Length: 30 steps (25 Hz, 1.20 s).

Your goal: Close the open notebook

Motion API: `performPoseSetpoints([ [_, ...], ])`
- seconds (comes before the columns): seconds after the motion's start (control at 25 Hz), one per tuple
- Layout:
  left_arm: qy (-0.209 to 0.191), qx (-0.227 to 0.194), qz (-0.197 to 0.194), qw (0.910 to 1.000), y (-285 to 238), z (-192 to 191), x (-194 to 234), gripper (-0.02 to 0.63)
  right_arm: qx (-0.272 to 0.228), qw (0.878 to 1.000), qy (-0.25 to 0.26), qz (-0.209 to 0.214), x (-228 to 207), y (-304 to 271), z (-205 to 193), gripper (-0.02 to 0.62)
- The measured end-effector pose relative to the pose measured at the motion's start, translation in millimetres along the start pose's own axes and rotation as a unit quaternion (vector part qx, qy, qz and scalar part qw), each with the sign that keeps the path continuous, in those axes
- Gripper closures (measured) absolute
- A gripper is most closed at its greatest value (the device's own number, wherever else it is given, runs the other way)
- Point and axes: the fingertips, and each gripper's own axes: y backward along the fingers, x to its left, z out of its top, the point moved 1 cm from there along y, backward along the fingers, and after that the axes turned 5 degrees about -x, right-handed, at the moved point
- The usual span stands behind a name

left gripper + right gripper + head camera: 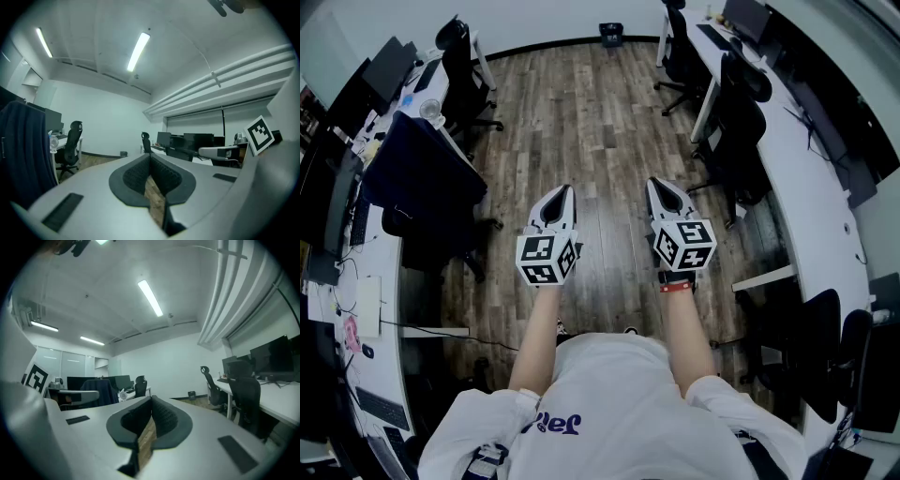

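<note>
No notebook shows in any view. In the head view a person stands in an office aisle and holds both grippers out level over the wooden floor (600,122). My left gripper (565,190) has its jaws together with nothing between them; the left gripper view shows its dark pads (136,176) meeting at the tip (150,156). My right gripper (654,184) is also shut and empty, its pads (164,416) touching at the front (151,399). The two grippers sit side by side, about a hand's width apart, each with its marker cube toward the person.
White desks run along both sides: the left desk (370,291) carries monitors and keyboards, the right desk (811,178) carries screens. Black office chairs (467,80) (736,141) stand at both. A dark jacket hangs over a chair (422,173). A bin (611,34) stands at the far wall.
</note>
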Motion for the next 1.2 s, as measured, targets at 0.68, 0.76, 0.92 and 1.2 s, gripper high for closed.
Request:
performPoseSetpoints([
  [0.68, 0.014, -0.012, 0.16, 0.987, 122, -16, 81, 0.586, 0.062, 0.985, -0.02, 0.162, 128, -40, -49, 0.581],
  [0.76, 0.01, -0.019, 0.18, 0.9833, 138, -14, 94, 0.584, 0.067, 0.981, -0.021, 0.18, 149, -48, -52, 0.581],
  [0.92, 0.023, -0.035, 0.208, 0.9773, 170, -8, 121, 0.586, 0.075, 0.976, -0.014, 0.206, 192, -62, -60, 0.583],
  [1.2, -0.006, -0.046, 0.254, 0.9661, 240, 1, 196, 0.586, 0.103, 0.957, -0.005, 0.273, 310, -100, -78, 0.594],
])
